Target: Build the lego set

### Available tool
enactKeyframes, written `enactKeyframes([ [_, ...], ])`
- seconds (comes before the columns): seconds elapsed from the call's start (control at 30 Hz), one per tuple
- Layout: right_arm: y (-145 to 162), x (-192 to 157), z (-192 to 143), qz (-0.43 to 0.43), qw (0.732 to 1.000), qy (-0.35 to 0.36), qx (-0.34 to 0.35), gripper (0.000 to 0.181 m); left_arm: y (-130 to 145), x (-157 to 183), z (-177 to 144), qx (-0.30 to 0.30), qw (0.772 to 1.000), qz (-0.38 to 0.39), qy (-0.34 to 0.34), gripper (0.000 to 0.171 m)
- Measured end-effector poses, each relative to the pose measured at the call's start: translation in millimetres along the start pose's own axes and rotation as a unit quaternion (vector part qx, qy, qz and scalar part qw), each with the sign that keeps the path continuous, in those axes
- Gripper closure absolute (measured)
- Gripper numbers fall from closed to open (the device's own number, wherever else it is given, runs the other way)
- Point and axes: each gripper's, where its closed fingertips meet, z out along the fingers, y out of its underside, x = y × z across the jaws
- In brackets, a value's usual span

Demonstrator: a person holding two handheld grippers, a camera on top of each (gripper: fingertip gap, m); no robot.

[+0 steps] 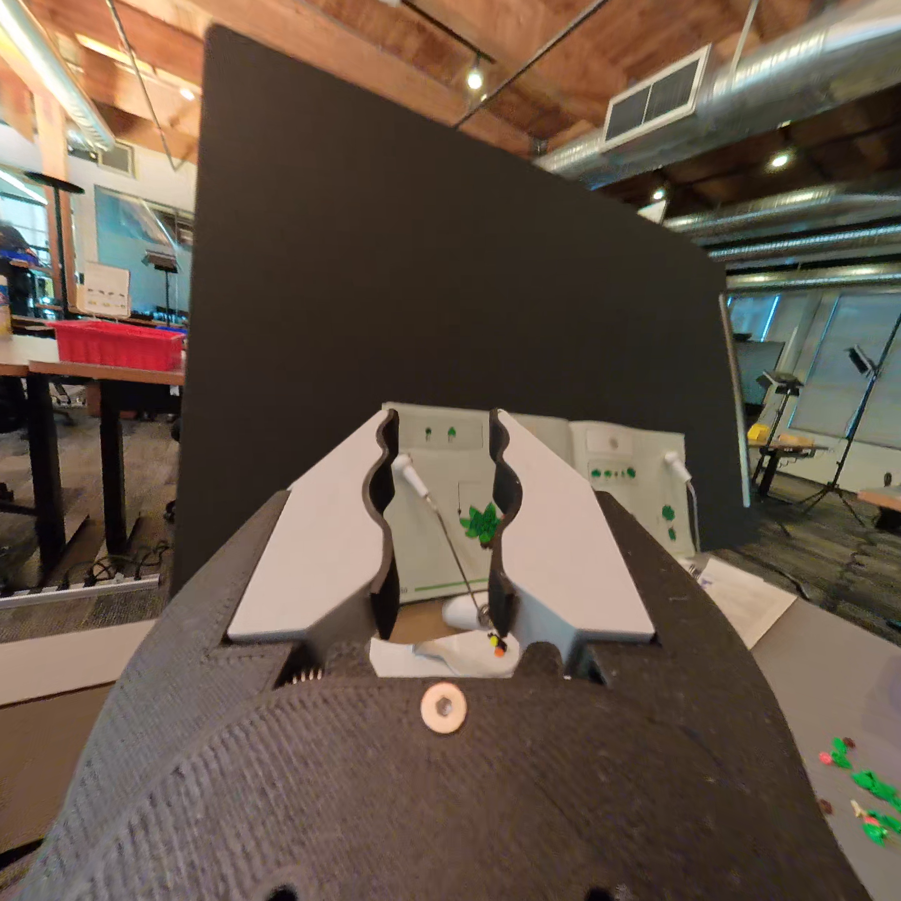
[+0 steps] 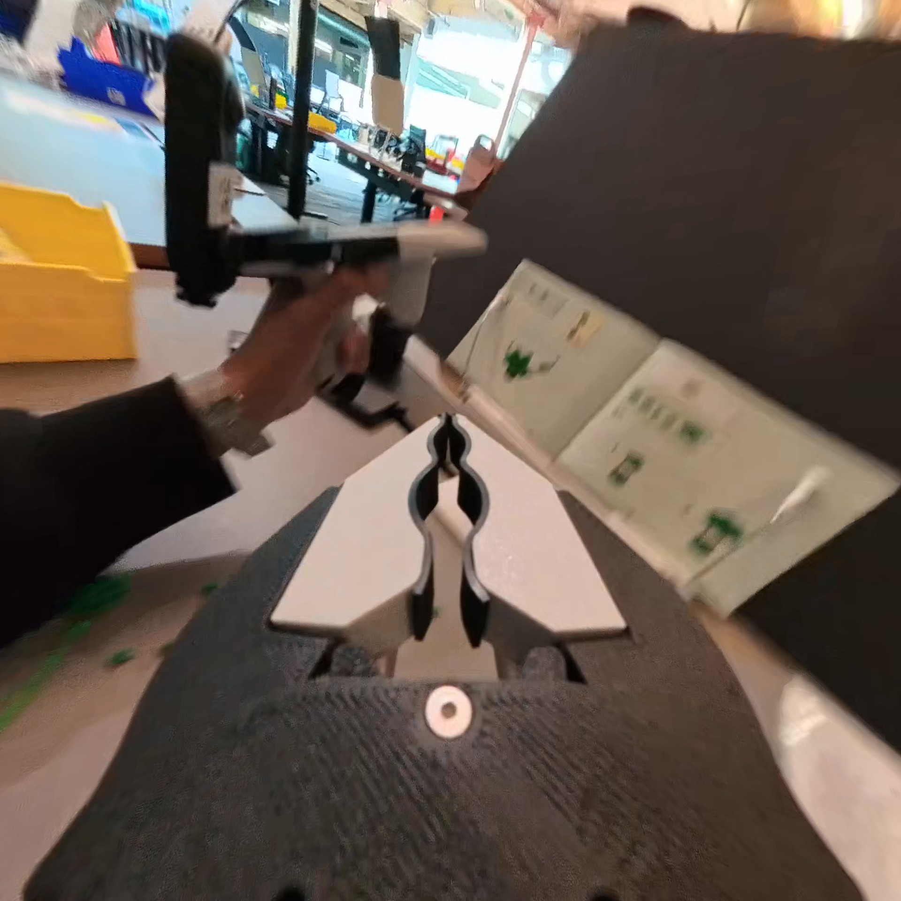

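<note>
- Left wrist view: your left gripper (image 1: 443,512) is spread apart and empty before the propped instruction sheet (image 1: 441,507); loose green lego pieces (image 1: 872,790) lie on the surface, well right of it.
- Right wrist view: your right gripper (image 2: 448,429) has its tips together, gripping nothing visible, near that sheet (image 2: 551,361); the view is blurred.

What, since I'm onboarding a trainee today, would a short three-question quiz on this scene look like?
1. True or false: the left claw is open.
2. The loose green lego pieces lie: A on the table; B on the booklet; C in the left claw.
3. Fill in: the instruction booklet leans against a ____ board.

Key: 1 true; 2 A; 3 black.
</note>
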Motion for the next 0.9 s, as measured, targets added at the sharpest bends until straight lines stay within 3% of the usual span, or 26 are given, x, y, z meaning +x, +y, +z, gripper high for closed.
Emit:
enactKeyframes([
  [0.2, 100.2, -39.6, -45.6, 0.201, 0.974, -0.009, -0.101, 0.181, -53.1, 41.0, -7.2, -0.010, 0.999, -0.006, 0.040, 0.133],
  [0.33, 127.3, -55.0, -66.9, 0.217, 0.968, -0.025, -0.124, 0.181, -61.9, 99.6, -25.3, -0.052, 0.988, 0.011, 0.144, 0.137],
  [0.4, 128.3, -54.2, -76.5, 0.183, 0.975, -0.019, -0.122, 0.181, -45.6, 116.3, -37.1, -0.085, 0.981, 0.017, 0.173, 0.141],
  [0.47, 122.6, -53.8, -83.2, 0.167, 0.980, -0.020, -0.109, 0.181, -9.2, 126.7, -55.2, -0.142, 0.969, 0.056, 0.195, 0.171],
  [0.6, 111.1, -60.4, -90.0, 0.182, 0.977, -0.057, -0.097, 0.181, 75.1, 131.1, -103.3, -0.241, 0.949, 0.094, 0.182, 0.171],
  [0.7, 110.6, -59.9, -91.6, 0.183, 0.977, -0.062, -0.092, 0.181, 124.6, 132.8, -143.7, -0.305, 0.931, 0.072, 0.188, 0.171],
  [0.8, 113.4, -60.5, -91.9, 0.188, 0.976, -0.072, -0.084, 0.181, 136.5, 123.0, -163.5, -0.322, 0.929, 0.034, 0.181, 0.171],
  [0.9, 117.5, -59.4, -92.1, 0.198, 0.974, -0.078, -0.079, 0.181, 128.7, 114.8, -169.2, -0.321, 0.930, 0.017, 0.177, 0.171],
])
